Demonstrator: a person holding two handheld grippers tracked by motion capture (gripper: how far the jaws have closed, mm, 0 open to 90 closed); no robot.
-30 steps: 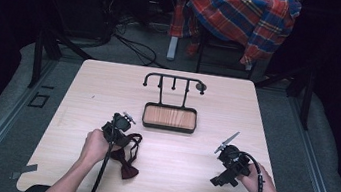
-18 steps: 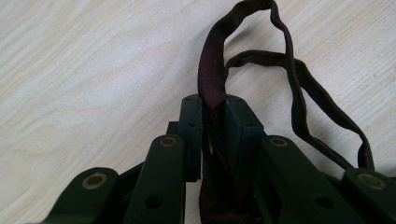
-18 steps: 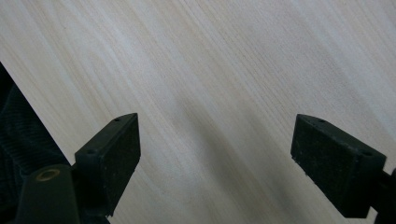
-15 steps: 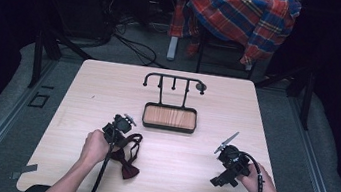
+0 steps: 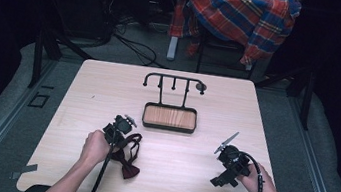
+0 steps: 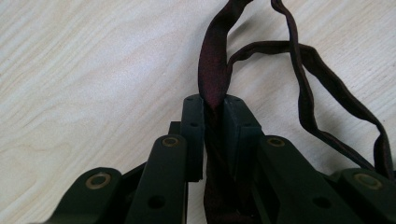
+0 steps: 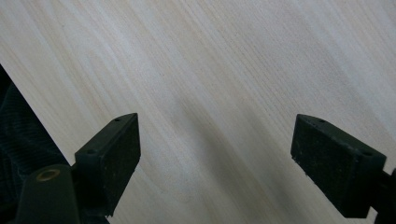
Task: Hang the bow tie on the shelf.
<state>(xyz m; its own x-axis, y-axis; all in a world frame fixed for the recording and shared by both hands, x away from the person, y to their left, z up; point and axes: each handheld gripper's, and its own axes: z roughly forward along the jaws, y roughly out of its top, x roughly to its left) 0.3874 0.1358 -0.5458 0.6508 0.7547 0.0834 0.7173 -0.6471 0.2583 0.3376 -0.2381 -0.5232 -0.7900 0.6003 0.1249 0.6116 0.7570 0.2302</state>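
Left gripper view: left gripper (image 6: 214, 109) clamped on bow-tie strap (image 6: 212, 70), w/ jaws just closing.

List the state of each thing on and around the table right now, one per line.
Left gripper: jaws shut on the bow tie strap.
Right gripper: jaws open, nothing between them, over bare table.
Bow tie: lying on the table, strap looped.
Hook stand: upright, hooks bare.
Tray: nothing in it.
Plaid shirt: draped behind the table.

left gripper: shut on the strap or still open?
Shut. In the left gripper view the left gripper has just been closing, and its pads now press the dark red bow tie strap between them.
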